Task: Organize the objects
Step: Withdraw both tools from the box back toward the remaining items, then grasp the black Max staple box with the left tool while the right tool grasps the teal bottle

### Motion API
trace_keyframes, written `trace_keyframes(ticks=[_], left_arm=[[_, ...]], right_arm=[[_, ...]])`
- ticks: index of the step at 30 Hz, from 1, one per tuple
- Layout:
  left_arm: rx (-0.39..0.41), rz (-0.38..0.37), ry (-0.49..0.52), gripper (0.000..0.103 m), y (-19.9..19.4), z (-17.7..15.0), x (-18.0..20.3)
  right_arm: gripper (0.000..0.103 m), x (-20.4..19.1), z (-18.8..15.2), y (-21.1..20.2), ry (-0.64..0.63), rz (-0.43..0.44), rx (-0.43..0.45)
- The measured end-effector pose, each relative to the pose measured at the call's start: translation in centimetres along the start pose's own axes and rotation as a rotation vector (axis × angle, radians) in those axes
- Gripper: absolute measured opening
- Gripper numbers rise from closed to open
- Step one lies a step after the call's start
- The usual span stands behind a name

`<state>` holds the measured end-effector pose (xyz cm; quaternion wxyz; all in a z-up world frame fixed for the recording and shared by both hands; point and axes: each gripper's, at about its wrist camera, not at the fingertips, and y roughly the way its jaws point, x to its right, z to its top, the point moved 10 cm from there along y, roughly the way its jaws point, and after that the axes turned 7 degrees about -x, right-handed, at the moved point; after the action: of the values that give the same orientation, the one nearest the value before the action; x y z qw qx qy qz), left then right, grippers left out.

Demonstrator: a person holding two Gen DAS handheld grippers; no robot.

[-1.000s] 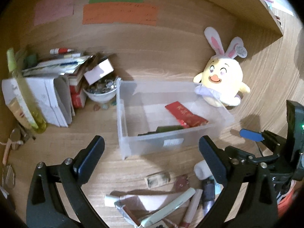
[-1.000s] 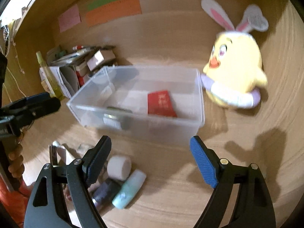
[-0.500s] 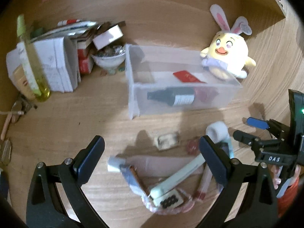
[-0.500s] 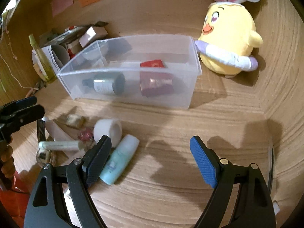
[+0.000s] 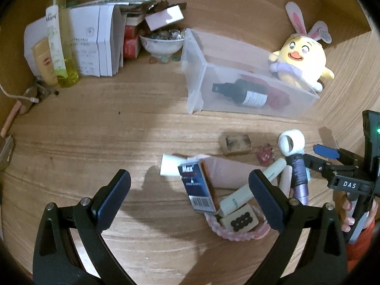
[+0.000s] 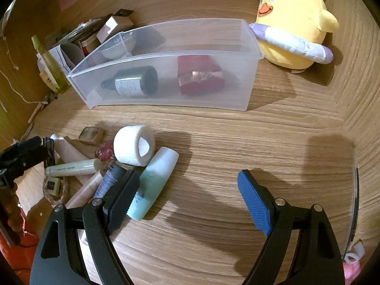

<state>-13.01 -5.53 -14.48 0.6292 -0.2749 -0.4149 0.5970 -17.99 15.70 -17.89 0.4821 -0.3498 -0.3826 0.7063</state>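
Two grippers, both spread wide and holding nothing: my left gripper [image 5: 190, 190] hangs over the blue box [image 5: 198, 186]; my right gripper [image 6: 187, 194] has the teal bottle [image 6: 154, 180] at 9 o'clock. Clear bin [image 6: 249, 71] at 12 holds a dark bottle [image 6: 133, 82].

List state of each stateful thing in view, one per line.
left gripper: open, holding nothing
right gripper: open, holding nothing
clear bin: upright, no lid
dark bottle: lying in the bin, capped
red packet: in the bin
white tape roll: on its side
Max box: propped on the pile
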Motion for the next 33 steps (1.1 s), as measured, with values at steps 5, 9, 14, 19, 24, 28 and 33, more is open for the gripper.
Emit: trace_keyframes(ticks=[5, 9, 14, 19, 24, 28, 33], left_arm=[[0.000, -0.006, -0.021, 0.100, 0.4, -0.5, -0.5], [-0.020, -0.034, -0.024, 0.078, 0.9, -0.8, -0.3], [-0.002, -0.029, -0.009, 0.063, 0.8, -0.9, -0.1], [0.000, -0.028, 0.002, 0.044, 0.9, -1.0, 0.3], [0.001, -0.034, 0.001, 0.031, 1.0, -1.1, 0.3], [0.007, -0.029, -0.013, 0.023, 0.8, -1.1, 0.1], [0.035, -0.006, -0.011, 0.022, 0.1, -0.8, 0.0]], right_arm=[[0.083, -0.9, -0.2, 0.4, -0.063, -0.032, -0.006], [0.082, -1.1, -0.3, 0.4, -0.076, -0.033, -0.003], [0.071, -0.7, -0.2, 0.2, -0.068, -0.042, 0.009], [0.055, -0.4, -0.1, -0.1, -0.079, -0.076, 0.021], [0.039, -0.1, -0.1, -0.2, -0.096, -0.100, 0.031], [0.023, 0.0, 0.0, -0.2, -0.100, -0.098, 0.040], [0.023, 0.1, 0.1, -0.3, -0.082, -0.080, 0.045]])
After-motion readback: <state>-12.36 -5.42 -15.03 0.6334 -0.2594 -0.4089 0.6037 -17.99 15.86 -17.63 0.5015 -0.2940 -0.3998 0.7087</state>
